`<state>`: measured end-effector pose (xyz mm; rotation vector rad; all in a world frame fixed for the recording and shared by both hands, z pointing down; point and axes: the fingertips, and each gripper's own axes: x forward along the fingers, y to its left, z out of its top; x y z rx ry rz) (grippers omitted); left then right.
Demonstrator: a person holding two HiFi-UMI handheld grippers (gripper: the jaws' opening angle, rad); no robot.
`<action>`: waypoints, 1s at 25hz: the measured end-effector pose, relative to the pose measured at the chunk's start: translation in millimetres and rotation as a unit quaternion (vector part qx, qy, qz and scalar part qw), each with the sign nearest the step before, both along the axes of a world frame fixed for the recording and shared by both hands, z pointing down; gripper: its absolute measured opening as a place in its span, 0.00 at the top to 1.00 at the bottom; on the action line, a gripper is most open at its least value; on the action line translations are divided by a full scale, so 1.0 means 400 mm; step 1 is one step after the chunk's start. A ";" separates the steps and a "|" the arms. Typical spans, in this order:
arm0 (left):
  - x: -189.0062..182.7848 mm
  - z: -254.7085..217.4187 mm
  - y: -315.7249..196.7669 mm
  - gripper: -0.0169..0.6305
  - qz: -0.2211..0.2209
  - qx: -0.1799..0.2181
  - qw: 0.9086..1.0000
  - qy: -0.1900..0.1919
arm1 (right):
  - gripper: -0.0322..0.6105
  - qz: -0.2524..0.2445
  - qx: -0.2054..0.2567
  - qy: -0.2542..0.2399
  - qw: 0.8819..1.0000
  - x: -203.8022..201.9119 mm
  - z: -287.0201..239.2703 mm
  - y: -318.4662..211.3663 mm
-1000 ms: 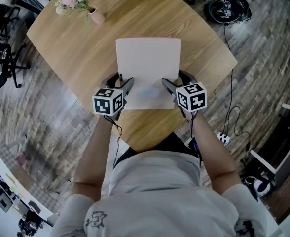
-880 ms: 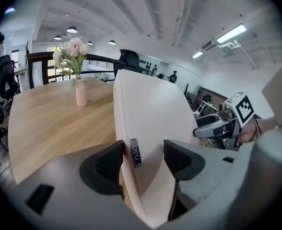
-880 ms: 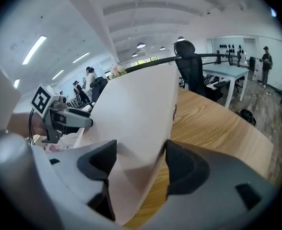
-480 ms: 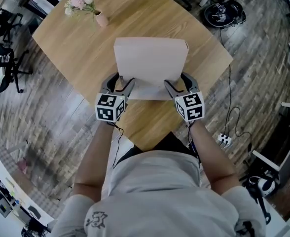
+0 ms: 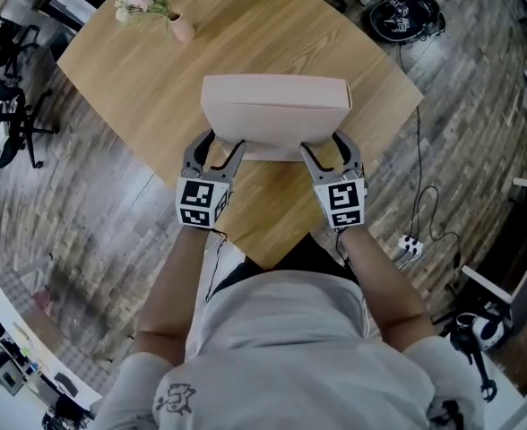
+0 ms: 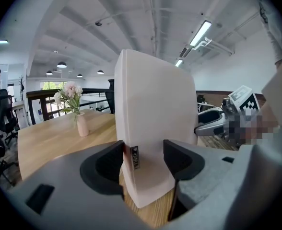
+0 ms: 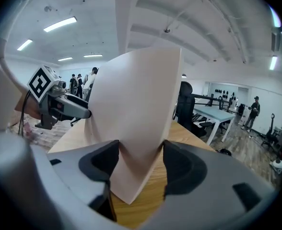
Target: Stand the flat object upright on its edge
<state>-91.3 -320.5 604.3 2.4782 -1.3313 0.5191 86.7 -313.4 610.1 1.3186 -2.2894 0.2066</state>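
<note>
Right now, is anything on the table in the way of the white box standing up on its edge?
No, nothing visible is. The left gripper and the right gripper grip the box at its near side. The only other thing on the table, a flower vase, sits far off near the far corner.

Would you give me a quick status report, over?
Left gripper, right gripper shut on flat box; right jaws just tightened. Box tipped up steeply. Vase far off.
</note>
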 end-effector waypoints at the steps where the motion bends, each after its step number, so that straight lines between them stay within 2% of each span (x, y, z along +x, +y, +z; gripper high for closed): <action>1: 0.001 0.001 0.005 0.56 0.000 0.004 1.000 -0.003 | 0.49 0.001 0.004 0.002 1.000 0.001 0.001 0.005; 15: 0.001 0.010 0.081 0.56 0.002 0.008 1.000 -0.001 | 0.48 -0.002 0.019 0.023 1.000 0.006 0.009 0.099; 25: -0.008 0.013 0.108 0.56 0.013 -0.001 1.000 0.001 | 0.46 0.016 0.012 0.014 1.000 0.006 0.008 0.125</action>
